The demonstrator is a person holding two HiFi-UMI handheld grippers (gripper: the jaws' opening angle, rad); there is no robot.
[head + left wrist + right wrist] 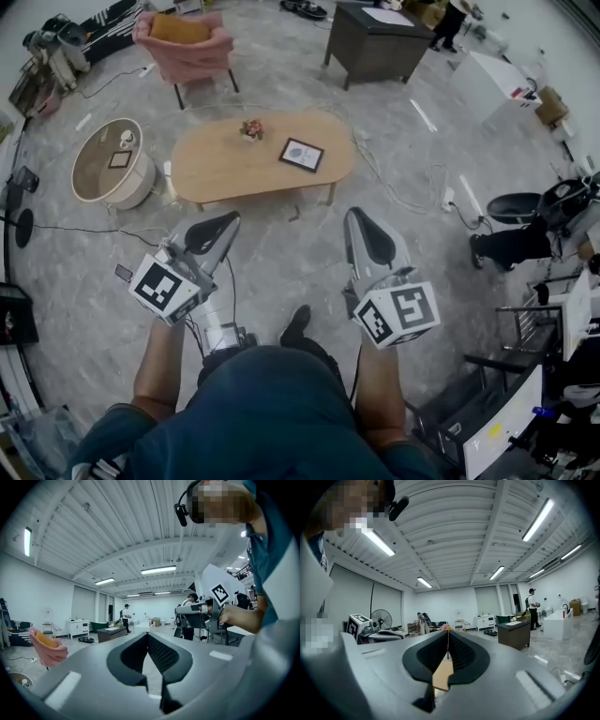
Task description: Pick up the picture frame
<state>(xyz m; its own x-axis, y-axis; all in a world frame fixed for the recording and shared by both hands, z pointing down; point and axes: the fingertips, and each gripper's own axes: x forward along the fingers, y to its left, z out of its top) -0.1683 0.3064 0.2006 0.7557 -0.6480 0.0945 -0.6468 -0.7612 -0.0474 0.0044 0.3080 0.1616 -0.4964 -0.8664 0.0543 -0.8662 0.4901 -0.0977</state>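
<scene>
Left claw (226,223) and right claw (355,217): both pinched closed, empty, pointing level above the floor. Ahead, well apart: table (211,178). Picture frame (302,154) lies flat on it, beyond the right claw, untouched. Approach, grasp and lift remain.

Person, seen from above: dark teal short-sleeved shirt (262,412); one black shoe (296,324). Black head-worn camera mount (183,508), rounded at the tip. Left gripper (229,218): smooth grey shell tapering to a point; black pads (161,652) with a fine mesh texture, lining a leaf-shaped opening; pale rectangular patches (62,690) on the shell. Left marker cube (167,288): white faces, each with a black square pattern. Thin cables (200,330) run beneath that cube. Right gripper (355,215): same grey shell, same black meshed lining. Right marker cube (397,316): white, with a different black pattern.
</scene>
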